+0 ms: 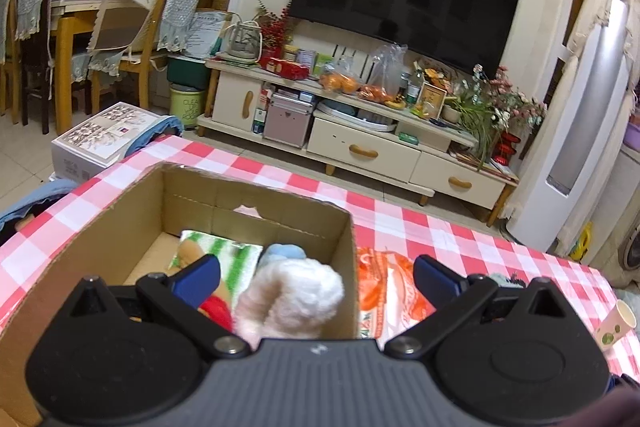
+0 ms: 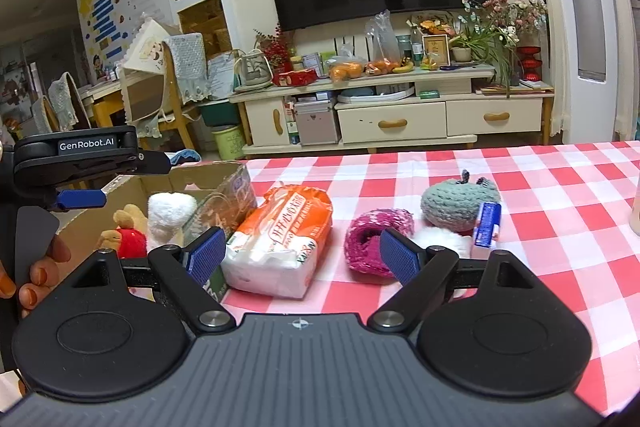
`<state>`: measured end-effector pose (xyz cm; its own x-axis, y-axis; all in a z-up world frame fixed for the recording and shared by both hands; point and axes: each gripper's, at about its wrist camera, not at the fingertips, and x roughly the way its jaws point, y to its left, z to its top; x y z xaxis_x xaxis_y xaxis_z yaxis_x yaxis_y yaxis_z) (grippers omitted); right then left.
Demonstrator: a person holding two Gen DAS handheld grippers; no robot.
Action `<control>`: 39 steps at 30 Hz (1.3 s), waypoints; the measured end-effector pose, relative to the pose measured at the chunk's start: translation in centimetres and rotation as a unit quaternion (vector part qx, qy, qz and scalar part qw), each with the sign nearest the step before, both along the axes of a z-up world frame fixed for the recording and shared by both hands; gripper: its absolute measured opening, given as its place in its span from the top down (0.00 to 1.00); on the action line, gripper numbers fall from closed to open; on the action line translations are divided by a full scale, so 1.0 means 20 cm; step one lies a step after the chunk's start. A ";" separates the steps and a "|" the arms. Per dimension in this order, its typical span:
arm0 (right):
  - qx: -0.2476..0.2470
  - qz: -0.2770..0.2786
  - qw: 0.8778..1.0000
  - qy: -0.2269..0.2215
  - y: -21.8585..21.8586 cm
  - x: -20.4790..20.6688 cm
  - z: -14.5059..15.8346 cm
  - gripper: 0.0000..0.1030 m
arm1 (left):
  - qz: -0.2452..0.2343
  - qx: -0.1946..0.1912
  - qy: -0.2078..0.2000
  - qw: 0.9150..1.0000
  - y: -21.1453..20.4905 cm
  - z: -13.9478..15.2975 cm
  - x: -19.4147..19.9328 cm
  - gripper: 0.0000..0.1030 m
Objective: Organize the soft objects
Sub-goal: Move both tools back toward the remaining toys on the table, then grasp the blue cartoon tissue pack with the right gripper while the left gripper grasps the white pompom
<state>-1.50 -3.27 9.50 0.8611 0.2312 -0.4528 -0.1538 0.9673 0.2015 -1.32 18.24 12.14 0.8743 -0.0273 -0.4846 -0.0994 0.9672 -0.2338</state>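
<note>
A cardboard box [image 1: 120, 211] stands on the red-checked table. In it lie a white fluffy plush [image 1: 296, 295], a bear plush in red [image 1: 214, 307], a blue soft item [image 1: 284, 253] and a green-striped pack [image 1: 236, 259]. My left gripper [image 1: 316, 279] is open and empty above the box; it shows from the side in the right wrist view [image 2: 82, 199]. My right gripper [image 2: 302, 255] is open and empty over an orange tissue pack [image 2: 280, 243]. A pink knitted piece [image 2: 374, 235], a grey knitted ball [image 2: 460, 205], a white fluffy item [image 2: 442, 241] and a small blue-white pack [image 2: 486, 223] lie right.
A paper cup [image 1: 614, 323] stands at the table's right edge. A TV stand [image 2: 392, 115] with clutter is beyond the table, chairs and a dining table at far left. A white box [image 1: 104, 139] sits off the table's left.
</note>
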 end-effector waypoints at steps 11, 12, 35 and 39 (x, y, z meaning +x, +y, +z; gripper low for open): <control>0.002 -0.030 1.000 0.000 -0.04 -0.04 -0.02 0.00 | -0.026 0.025 0.004 0.999 -0.14 -0.01 0.02 0.01; 0.003 -0.033 0.999 0.000 -0.05 -0.04 -0.03 0.00 | -0.029 0.028 0.004 0.999 -0.16 -0.01 0.02 0.01; 0.072 -0.167 0.982 0.051 -0.28 0.25 -0.24 0.00 | -0.142 0.102 0.037 0.984 -0.56 -0.15 0.03 0.01; 0.073 -0.168 0.981 0.065 -0.30 0.36 -0.28 0.00 | -0.168 0.115 0.045 0.978 -0.64 -0.19 0.03 0.01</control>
